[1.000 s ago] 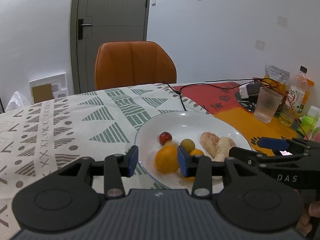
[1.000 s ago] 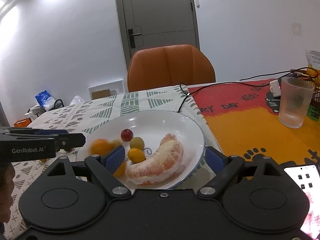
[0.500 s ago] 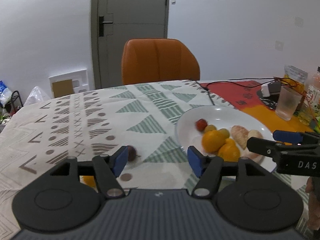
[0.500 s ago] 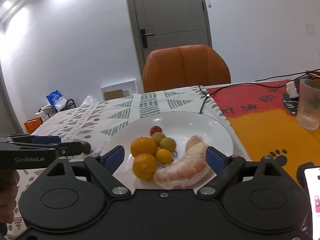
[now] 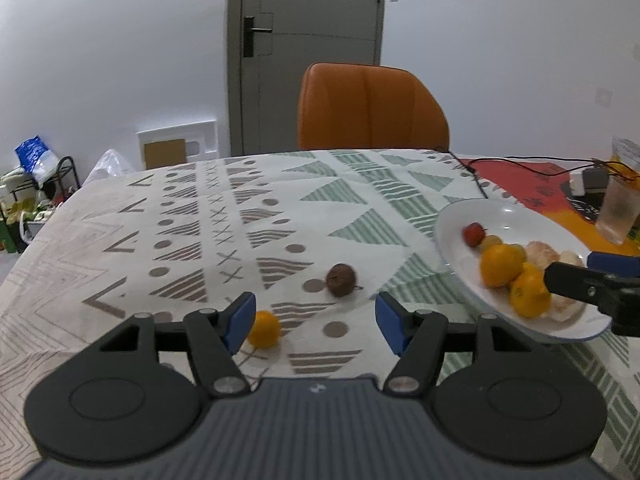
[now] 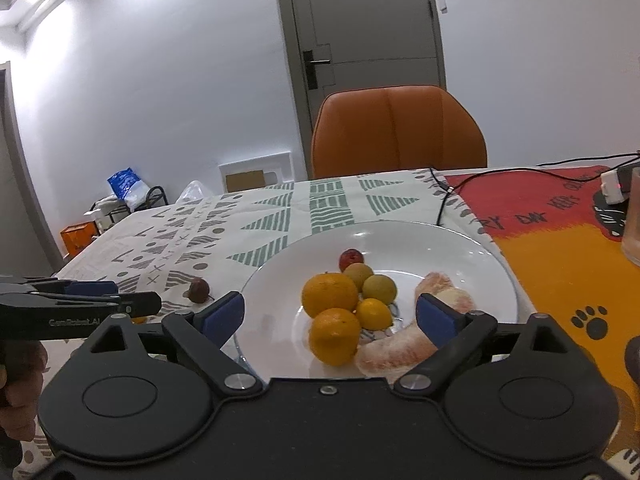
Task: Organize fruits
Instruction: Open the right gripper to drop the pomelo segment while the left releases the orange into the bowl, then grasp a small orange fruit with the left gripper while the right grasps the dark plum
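Left tool (image 5: 316,322), blue pads spread and holding nothing, hangs low over the patterned surface (image 5: 120,240) — a small orange citrus fruit (image 5: 264,329) lies just beside its left pad, nearer than anything else. Slightly farther, between the pads' lines, sits a round dark-brown fruit (image 5: 341,280). Both lie loose on the cloth, well apart from the white plate (image 5: 452,236) off to the right, where the other fruits are gathered. Right tool (image 6: 330,314), jaws wide and empty, faces that plate, so the left looks better placed for either stray.
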Available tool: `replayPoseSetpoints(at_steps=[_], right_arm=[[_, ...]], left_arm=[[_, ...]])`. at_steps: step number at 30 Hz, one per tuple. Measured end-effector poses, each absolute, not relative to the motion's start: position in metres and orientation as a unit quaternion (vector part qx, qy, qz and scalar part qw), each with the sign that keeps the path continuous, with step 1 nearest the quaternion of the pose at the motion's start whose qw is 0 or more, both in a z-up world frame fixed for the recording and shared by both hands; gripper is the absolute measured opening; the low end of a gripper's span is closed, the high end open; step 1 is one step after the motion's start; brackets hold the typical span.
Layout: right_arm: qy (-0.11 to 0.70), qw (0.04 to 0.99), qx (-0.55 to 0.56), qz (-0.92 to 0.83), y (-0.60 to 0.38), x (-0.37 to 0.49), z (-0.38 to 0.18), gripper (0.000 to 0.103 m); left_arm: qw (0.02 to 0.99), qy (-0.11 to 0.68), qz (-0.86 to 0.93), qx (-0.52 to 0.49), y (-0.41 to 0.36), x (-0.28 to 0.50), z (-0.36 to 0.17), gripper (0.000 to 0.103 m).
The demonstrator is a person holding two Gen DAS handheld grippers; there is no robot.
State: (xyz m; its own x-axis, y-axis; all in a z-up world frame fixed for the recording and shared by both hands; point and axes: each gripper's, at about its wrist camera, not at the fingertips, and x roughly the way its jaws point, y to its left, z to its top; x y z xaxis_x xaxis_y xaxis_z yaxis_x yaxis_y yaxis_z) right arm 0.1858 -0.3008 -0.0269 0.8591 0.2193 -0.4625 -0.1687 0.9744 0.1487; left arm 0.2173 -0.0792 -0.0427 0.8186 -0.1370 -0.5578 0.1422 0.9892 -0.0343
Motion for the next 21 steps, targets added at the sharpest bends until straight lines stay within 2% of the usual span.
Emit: replayPoseSetpoints(at_steps=[4,12,14,16,18,21], right_arm=[[0.247,0.962,0.048,0.106,-0.295,0.189,-0.027,0.103],[0.252,0.960,0.036,0.118,-0.281,0.197,-0.028,0.103],[0.254,0.959,0.033,0.121,-0.277,0.200,-0.028,0.103],[0.255,0.959,0.031,0.123,-0.274,0.202,-0.028,0.103],[0.256,0.958,0.030,0.126,-0.270,0.205,-0.028,0.103],[0.255,0.957,0.029,0.134,-0.263,0.208,-0.027,0.103]], left_arm=[[0.953,0.296,-0.064,-0.001,-0.070,0.221,-0.049,0.064],[0.950,0.308,-0.046,-0.020,-0.056,0.232,-0.062,0.062],[0.948,0.313,-0.047,-0.029,-0.053,0.236,-0.065,0.056],[0.945,0.321,-0.045,-0.026,-0.053,0.239,-0.069,0.030],[0.946,0.321,-0.040,-0.017,-0.052,0.239,-0.071,0.022],[0.945,0.322,-0.047,-0.030,-0.046,0.237,-0.069,0.022]])
